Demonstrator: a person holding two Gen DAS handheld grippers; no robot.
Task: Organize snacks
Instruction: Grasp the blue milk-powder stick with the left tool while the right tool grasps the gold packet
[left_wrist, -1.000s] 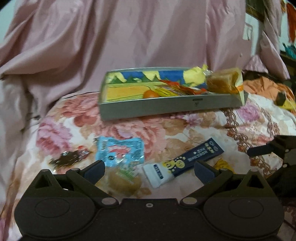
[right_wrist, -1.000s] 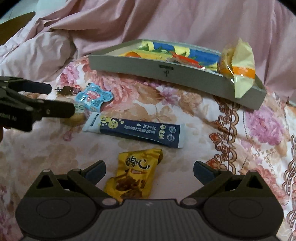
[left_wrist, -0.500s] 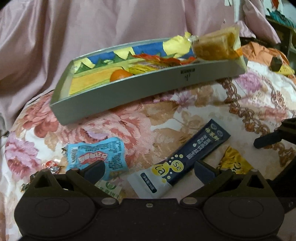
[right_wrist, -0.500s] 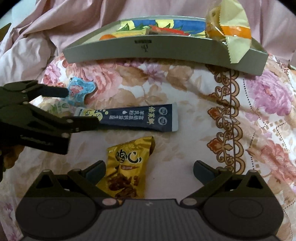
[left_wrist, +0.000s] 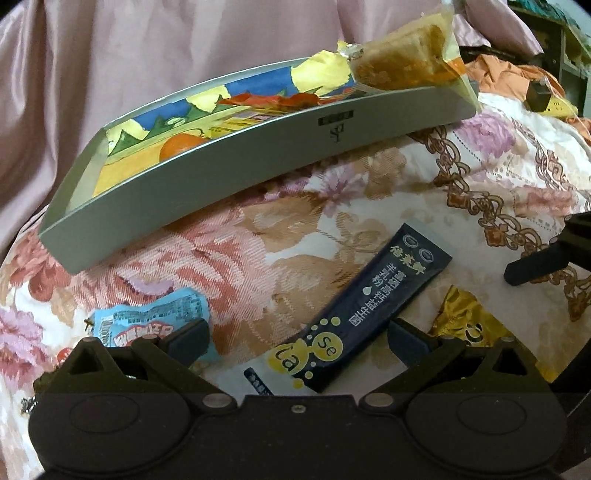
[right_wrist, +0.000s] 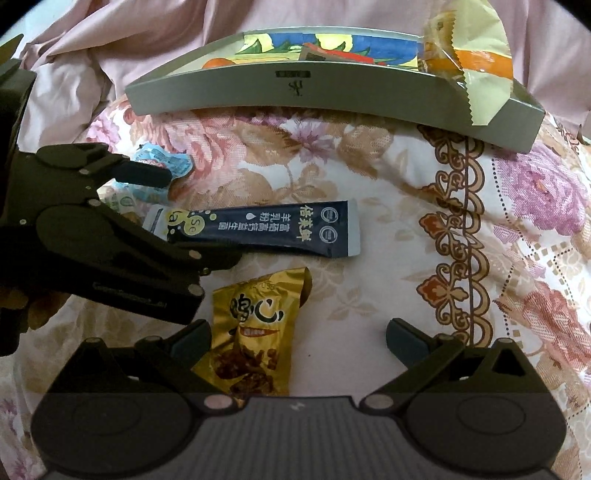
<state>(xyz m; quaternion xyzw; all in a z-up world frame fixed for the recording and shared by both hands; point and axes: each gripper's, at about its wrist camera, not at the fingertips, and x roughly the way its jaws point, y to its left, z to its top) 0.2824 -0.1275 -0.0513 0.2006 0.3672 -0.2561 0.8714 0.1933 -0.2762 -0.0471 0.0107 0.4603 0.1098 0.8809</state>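
Left tongs (left_wrist: 297, 341) have closed in since a second ago: the long dark-blue foil stick sachet (left_wrist: 364, 314) sat ahead of them then, now its white end lies right between the tips, one tip on each side, jaws spread wide, nothing gripped. The sachet lies flat on the floral bedspread (right_wrist: 369, 166), not lifted. The right view confirms it: the left tongs (right_wrist: 192, 218) come in low from the side, lower finger along the sachet's near edge, upper finger over the crumpled light-blue wrapper (right_wrist: 166, 162). My read: pre-grasp on the sachet, squeeze comes next, then carry to the shallow grey cardboard tray (left_wrist: 258, 166) well ahead of both tongs, already holding an orange ball, red wrappers and a clear-wrapped brown cake (left_wrist: 402, 62) at its right end. Right tongs (right_wrist: 297, 341) are also spread and empty, hovering low over the gold foil snack packet (right_wrist: 255, 332), which touches their left finger and sits off-centre; needs a shift left before closing. Both tools are tilted slightly down, pointed at the tray. Three loose items are left at least.
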